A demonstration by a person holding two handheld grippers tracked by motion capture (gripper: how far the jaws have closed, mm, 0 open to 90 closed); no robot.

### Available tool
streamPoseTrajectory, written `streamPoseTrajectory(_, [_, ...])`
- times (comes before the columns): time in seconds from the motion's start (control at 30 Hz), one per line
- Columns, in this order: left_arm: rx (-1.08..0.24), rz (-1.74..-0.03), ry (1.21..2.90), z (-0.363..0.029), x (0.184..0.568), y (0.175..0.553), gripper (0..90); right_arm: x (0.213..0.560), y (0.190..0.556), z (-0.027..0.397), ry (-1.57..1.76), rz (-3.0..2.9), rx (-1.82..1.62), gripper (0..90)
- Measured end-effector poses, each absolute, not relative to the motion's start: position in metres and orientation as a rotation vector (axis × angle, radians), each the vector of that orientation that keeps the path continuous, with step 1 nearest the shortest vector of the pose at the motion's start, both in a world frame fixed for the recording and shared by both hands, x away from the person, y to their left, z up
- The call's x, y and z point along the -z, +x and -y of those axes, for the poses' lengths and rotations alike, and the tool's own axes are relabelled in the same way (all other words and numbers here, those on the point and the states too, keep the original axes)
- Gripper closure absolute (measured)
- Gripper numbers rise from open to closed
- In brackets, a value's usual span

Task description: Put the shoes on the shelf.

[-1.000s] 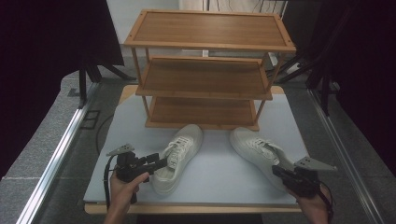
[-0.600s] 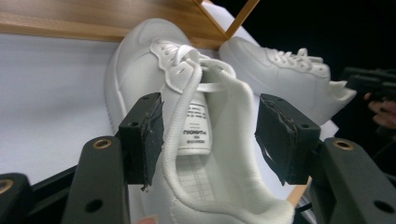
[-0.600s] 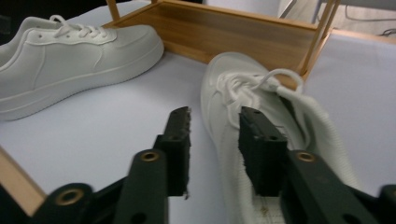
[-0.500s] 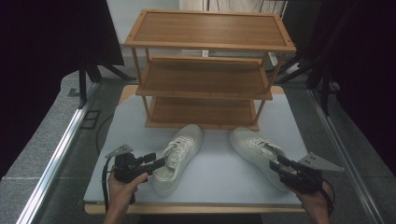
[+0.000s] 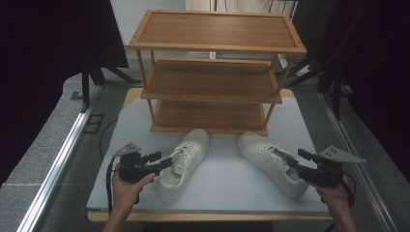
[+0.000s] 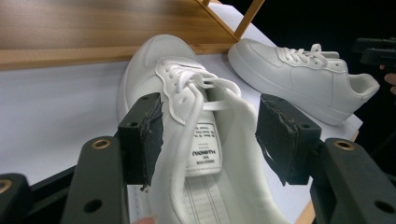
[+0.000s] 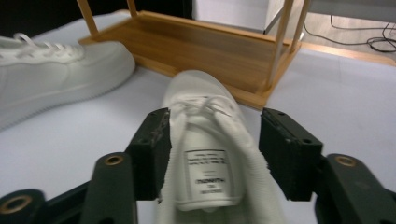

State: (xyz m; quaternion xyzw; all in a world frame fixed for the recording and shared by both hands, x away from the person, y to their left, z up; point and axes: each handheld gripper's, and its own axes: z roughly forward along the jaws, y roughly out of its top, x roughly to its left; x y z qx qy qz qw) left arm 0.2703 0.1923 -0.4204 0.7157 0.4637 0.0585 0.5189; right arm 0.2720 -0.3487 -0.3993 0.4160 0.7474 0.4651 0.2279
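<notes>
Right now you've got two white sneakers on the table (image 5: pixel 232 186), both in front of the wooden shoe rack (image 5: pixel 212 79), toes twd its bottom shelf.

L gripper (image 5: pixel 163 162): jaws straddle the collar of the left shoe (image 5: pixel 183 162). In the left gripper view one pad looks to touch the collar's side while the other stands clear of the shoe, so it's open, not clamped on anything yet.

R gripper (image 5: pixel 296 159): jaws have just been opening and now stand wide on either side of the right shoe (image 5: pixel 270 162), heel/tongue area between them. In the right gripper view one pad sits just at the collar and the other has a gap. Released, no grip.

What could bite you, imo:
- Closing on tongue or soft collar only: fabric folds, shoe droops or slips out when lifted. Get a pad on the firmer heel wall.
- Laces: loops sit just ahead of both sets of jaws; catch one and the shoe swings on the way up.
- Right shoe's heel lies near the table's front edge; a nudge while closing could push it twd the drop.
- Rack: shelf gaps look low, a tilted shoe could clip a shelf edge or an upright.
- Both shoes lie close together, so hands may crowd.
</notes>
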Motion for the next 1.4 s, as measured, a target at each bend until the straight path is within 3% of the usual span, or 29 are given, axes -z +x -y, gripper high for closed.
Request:
streamPoseTrajectory(0.33, [-0.124,-1.158,1.753,-0.182,0.434,0.301,36.5,0.409,0.306,0.357,1.146,-2.182,-1.242,37.6])
streamPoseTrajectory(0.7, [-0.144,-1.205,1.914,-0.163,0.455,0.319,37.9,0.435,0.335,0.347,1.129,-2.347,-1.078,43.9])
streamPoseTrajectory(0.9, [-0.114,-1.195,1.896,-0.158,0.459,0.325,46.7,0.445,0.348,0.355,1.178,-2.353,-1.136,52.2])
streamPoseTrajectory(0.93, [-0.122,-1.19,1.915,-0.158,0.458,0.326,48.1,0.449,0.353,0.355,1.199,-2.366,-1.189,61.6])
streamPoseTrajectory(0.97, [-0.127,-1.187,1.917,-0.158,0.458,0.326,49.6,0.45,0.353,0.355,1.199,-2.372,-1.202,63.7])
streamPoseTrajectory(1.13, [-0.247,-1.167,1.93,-0.155,0.455,0.32,69.9,0.451,0.351,0.356,1.208,-2.339,-1.194,74.9])
streamPoseTrajectory(1.4, [-0.379,-1.15,1.943,-0.149,0.455,0.313,81.8,0.45,0.35,0.355,1.181,-2.335,-1.175,81.0])
